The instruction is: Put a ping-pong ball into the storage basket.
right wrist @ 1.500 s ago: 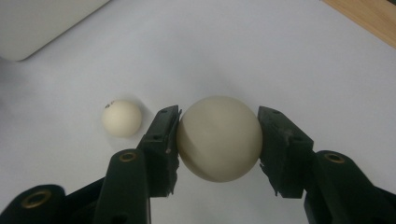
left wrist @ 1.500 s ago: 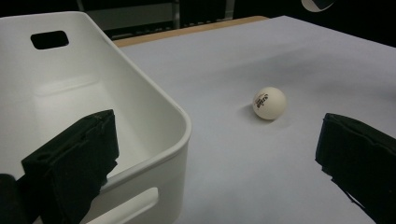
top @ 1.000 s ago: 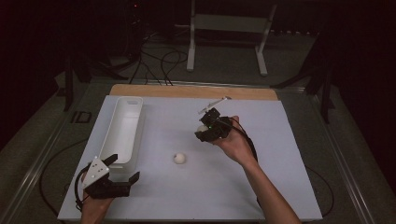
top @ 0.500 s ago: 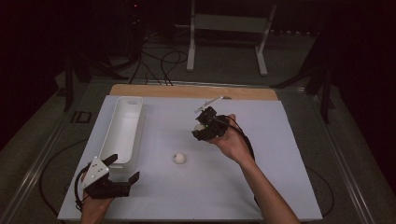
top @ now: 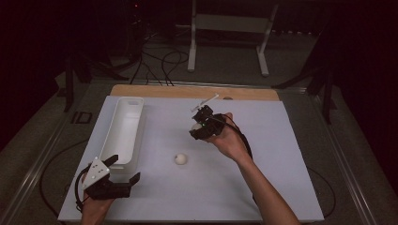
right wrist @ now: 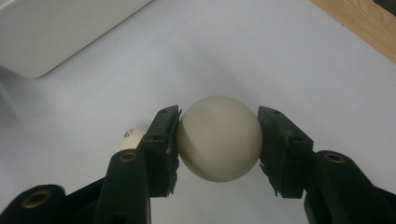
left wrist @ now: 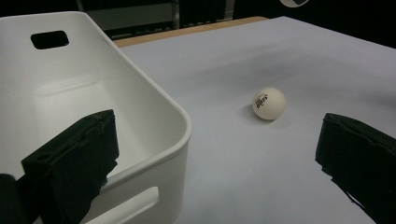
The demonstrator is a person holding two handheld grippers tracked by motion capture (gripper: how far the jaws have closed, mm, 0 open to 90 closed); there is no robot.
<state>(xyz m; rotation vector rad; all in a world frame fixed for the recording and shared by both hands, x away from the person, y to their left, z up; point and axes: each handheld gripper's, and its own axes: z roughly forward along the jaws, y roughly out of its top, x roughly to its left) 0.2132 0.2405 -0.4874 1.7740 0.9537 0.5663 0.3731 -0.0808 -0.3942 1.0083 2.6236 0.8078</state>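
Note:
My right gripper (right wrist: 218, 140) is shut on a cream-white ball (right wrist: 219, 138), both pads pressed against its sides, and holds it above the white mat. In the high view that right gripper (top: 199, 127) hangs over the mat's middle, right of the tray. A second white ball (top: 180, 159) lies on the mat below it, seen again as the printed ball (left wrist: 269, 103) and the ball (right wrist: 132, 137) behind the left jaw. My left gripper (top: 123, 168) stands open at the near end of the long white tray (top: 123, 117), one jaw over the tray's corner (left wrist: 177, 116).
The white mat (top: 281, 154) covers most of the table, with a strip of wooden edge (top: 253, 93) at the far side. Cables and a metal stand's legs (top: 263, 61) lie on the floor beyond the table.
My right gripper has drifted slightly left with the ball in it. The left gripper and the ball on the mat have stayed put.

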